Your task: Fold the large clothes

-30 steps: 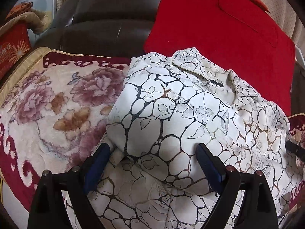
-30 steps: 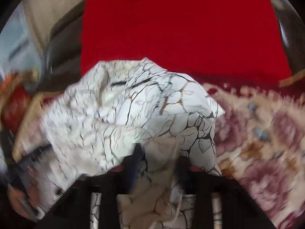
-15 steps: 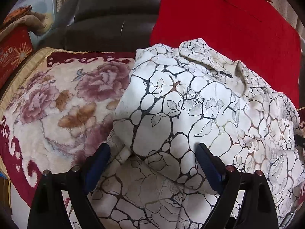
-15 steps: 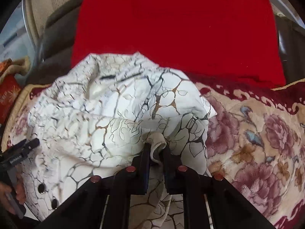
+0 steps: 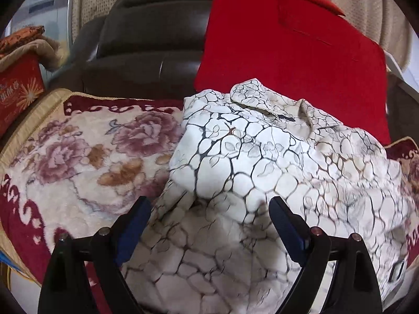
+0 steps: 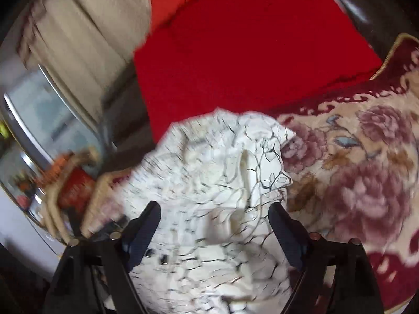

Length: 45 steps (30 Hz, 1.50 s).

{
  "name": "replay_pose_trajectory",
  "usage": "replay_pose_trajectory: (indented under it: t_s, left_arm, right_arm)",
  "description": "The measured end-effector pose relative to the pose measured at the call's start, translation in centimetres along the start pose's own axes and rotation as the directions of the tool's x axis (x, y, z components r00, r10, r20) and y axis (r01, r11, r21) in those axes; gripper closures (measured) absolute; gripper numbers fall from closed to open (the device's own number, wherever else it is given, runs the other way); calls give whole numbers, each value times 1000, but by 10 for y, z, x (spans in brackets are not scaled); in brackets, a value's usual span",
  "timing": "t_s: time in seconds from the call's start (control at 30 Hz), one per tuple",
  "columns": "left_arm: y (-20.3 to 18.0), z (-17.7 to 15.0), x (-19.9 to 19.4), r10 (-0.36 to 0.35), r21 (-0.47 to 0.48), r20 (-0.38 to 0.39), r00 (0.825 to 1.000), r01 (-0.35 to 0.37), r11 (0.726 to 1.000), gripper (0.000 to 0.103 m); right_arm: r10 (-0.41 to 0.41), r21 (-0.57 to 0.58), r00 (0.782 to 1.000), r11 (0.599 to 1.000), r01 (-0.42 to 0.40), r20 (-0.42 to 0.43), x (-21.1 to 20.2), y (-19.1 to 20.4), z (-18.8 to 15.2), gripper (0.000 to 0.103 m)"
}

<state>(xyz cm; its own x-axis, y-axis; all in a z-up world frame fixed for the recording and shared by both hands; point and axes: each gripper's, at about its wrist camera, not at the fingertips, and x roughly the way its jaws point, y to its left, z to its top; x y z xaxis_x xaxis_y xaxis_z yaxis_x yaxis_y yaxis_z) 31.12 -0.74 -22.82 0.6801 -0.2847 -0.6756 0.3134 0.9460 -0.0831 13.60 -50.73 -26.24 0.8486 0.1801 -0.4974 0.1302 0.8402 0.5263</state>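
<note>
A white shirt (image 5: pixel 275 167) with a black crackle-and-leaf print lies bunched on a floral blanket (image 5: pixel 78 162), collar toward the back. My left gripper (image 5: pixel 209 206) is open, its jaws spread over the shirt's near fold, holding nothing. The shirt (image 6: pixel 222 178) also shows in the blurred right wrist view as a rumpled heap. My right gripper (image 6: pixel 214 209) is open above it, with cloth lying between the spread jaws but not pinched.
A red cushion (image 5: pixel 293 60) leans on the dark leather sofa back (image 5: pixel 146 47) behind the shirt. A red box (image 5: pixel 18 91) and folded cloth sit at the far left. The floral blanket (image 6: pixel 353 172) spreads right of the shirt.
My right gripper was shut on a fold of the shirt; it has opened and let go, and swung its view. The left gripper stayed open and drew back slightly.
</note>
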Motion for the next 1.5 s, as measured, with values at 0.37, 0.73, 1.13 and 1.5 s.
replay_pose_trajectory:
  t_s: [0.37, 0.73, 1.13, 1.5]
  left_arm:
    - [49, -53, -54, 9, -118, -13, 1000, -10, 993, 11]
    - [90, -133, -93, 35, -245, -159, 987, -74, 967, 11]
    - [124, -179, -59, 85, -240, -345, 935, -175, 955, 12]
    - [127, -213, -24, -17, -223, -456, 890, -96, 970, 14]
  right_arm:
    - [-95, -56, 985, 995, 88, -145, -30, -7, -81, 16]
    - [-203, -107, 928, 978, 177, -314, -28, -17, -146, 16]
    - [-303, -63, 845, 950, 307, -440, -6, -43, -196, 16]
    - [-442, -52, 768, 879, 475, -463, 12, -67, -232, 16]
